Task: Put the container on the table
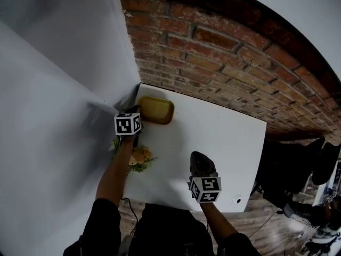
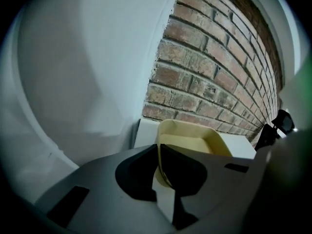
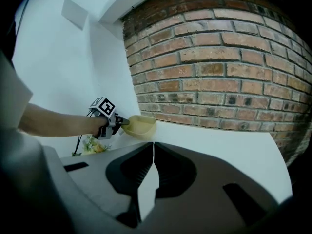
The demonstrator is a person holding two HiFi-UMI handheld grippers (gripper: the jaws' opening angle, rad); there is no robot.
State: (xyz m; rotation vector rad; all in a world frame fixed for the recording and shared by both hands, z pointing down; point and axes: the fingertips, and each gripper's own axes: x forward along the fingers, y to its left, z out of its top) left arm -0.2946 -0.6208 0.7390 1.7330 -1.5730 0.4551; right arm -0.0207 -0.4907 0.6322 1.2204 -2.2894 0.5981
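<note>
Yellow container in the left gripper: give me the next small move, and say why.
Probably lower the left gripper a little, then open it. Its jaws are shut on the rim of the container, which sits over the far corner of the table by the brick wall; whether its base touches yet is unclear. The right gripper is shut, empty, away from it.

You are facing a red brick wall [image 1: 224, 63] that is running across the far side and off to the right. A plain white wall [image 1: 58, 89] is meeting it at the far left corner and filling the whole left. A small bunch of orange flowers [image 1: 139, 158] with green leaves is lying at the near left, just beside that white wall. Dark furniture [image 1: 301, 167], too dim to identify, is standing at the right on a wooden floor [image 1: 266, 220].
</note>
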